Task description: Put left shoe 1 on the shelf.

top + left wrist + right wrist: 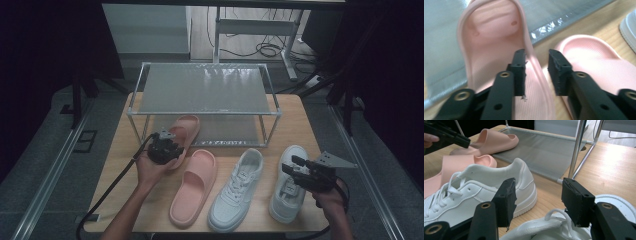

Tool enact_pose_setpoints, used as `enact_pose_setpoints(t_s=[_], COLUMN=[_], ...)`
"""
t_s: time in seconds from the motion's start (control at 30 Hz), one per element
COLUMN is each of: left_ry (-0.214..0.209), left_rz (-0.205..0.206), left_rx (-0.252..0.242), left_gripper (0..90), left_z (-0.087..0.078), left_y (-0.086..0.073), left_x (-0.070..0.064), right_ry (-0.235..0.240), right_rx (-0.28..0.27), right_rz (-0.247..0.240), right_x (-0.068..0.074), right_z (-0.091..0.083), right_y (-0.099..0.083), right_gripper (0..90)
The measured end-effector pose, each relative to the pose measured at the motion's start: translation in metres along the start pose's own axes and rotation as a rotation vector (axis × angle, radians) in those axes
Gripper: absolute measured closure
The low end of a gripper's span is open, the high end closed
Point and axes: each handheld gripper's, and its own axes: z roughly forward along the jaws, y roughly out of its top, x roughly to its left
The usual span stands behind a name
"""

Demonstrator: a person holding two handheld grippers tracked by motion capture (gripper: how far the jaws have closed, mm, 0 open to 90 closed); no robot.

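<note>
Straddling the side wall of the far pink slipper [496,50] with the left gripper [537,65], jaws open, heel end half on the rack's lower shelf [220,131]. Risking a pinch on thin rim only, slipper twisting loose. Hovering the right gripper [537,195] open over the right sneaker [289,186], laces likely snagging.

Light wooden table [295,125] on grey floor [45,150], in dim light with black dark at both sides. Beyond the table's far edge, a white panel [147,27], pale metal desk legs [252,27] and a tangle of black cables [267,49]. Left of the table, a metal floor rail [52,170]; right of it, another.
</note>
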Motion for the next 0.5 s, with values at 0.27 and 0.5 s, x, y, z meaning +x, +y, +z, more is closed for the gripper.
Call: enact_pose_setpoints(t_s=[0.27,0.5], left_ry=[0.001,-0.007], left_rz=[0.015,0.013], left_rx=[-0.003,0.021], left_gripper=[89.9,90.0], left_z=[-0.025,-0.04], left_y=[-0.028,-0.054], left_x=[-0.001,-0.001], right_ry=[-0.002,-0.003], right_rx=[0.001,0.0], right_rz=[0.002,0.002], right_x=[0.0,0.001], right_z=[0.001,0.0], right_y=[0.0,0.0], right_gripper=[45.3,45.3])
